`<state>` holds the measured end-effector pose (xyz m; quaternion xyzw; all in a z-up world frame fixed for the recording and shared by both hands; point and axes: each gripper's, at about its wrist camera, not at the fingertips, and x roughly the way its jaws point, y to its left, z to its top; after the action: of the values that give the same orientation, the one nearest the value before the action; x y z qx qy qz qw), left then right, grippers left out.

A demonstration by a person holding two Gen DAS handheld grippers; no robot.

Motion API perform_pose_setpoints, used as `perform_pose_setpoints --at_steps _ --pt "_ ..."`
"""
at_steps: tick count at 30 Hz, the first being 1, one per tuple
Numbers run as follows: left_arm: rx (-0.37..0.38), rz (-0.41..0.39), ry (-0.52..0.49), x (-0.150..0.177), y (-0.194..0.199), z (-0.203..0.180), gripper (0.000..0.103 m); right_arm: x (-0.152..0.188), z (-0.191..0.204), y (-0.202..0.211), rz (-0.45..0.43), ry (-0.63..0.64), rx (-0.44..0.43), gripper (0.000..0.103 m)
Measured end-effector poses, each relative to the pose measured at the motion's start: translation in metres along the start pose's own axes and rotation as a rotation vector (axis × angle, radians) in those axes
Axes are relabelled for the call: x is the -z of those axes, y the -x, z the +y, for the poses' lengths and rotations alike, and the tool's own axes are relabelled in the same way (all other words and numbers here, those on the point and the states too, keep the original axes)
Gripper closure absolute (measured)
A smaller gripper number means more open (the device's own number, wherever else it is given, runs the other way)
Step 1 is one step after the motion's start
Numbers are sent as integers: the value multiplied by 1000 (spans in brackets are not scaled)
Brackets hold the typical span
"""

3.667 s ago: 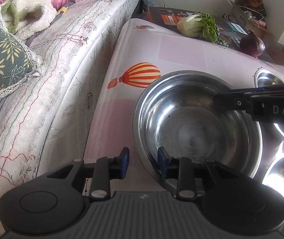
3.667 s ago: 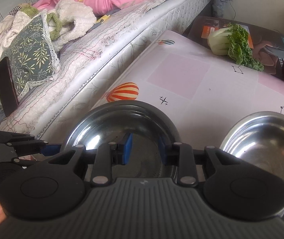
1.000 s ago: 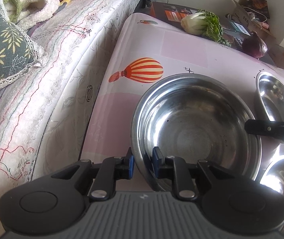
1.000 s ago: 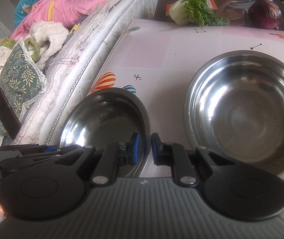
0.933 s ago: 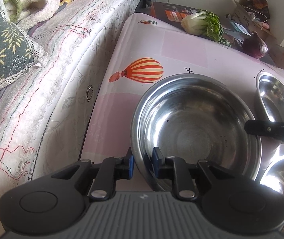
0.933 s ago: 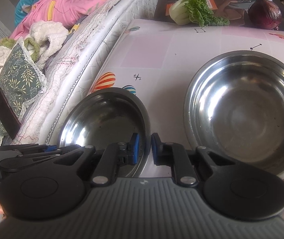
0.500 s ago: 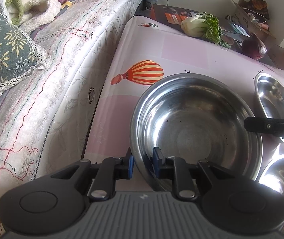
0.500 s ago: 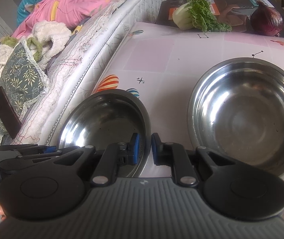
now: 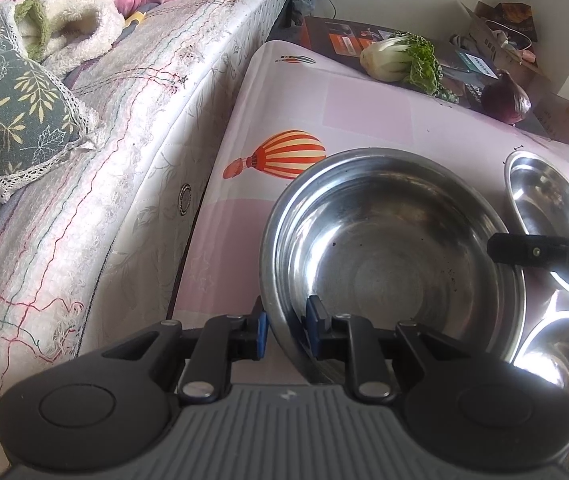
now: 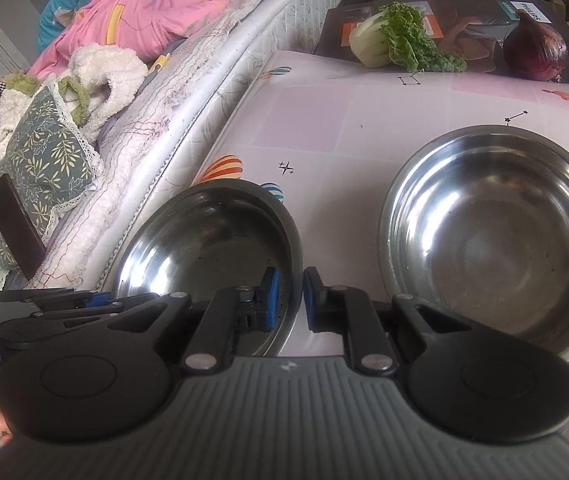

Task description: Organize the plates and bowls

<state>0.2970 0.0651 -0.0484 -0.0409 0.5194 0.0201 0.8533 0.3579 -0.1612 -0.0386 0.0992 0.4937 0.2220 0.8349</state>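
A large steel bowl (image 9: 388,248) sits near the left edge of the pink table (image 9: 364,104). My left gripper (image 9: 286,330) is shut on its near rim, one blue pad inside and one outside. My right gripper (image 10: 290,298) is shut on the bowl's opposite rim; the bowl also shows in the right wrist view (image 10: 208,240). The right gripper's finger (image 9: 540,251) shows in the left wrist view at the bowl's right side. A second steel bowl (image 10: 492,232) stands to the right on the table.
A third steel bowl (image 9: 564,364) lies at the lower right of the left wrist view. A bok choy (image 10: 400,40) and a red onion (image 10: 534,50) lie at the table's far end. A mattress (image 9: 124,152) with pillows and clothes borders the table's left side.
Both grippers closed on the bowl's rim since 3.7 s ago. Over the last second the view has shifted slightly; the grips are unchanged.
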Motion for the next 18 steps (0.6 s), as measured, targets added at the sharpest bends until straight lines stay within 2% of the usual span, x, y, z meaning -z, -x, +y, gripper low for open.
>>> perform_pose_setpoints --at_steps 18 --pt "11 -57 -22 -4 26 -15 82 -1 -5 28 -48 -7 -2 91"
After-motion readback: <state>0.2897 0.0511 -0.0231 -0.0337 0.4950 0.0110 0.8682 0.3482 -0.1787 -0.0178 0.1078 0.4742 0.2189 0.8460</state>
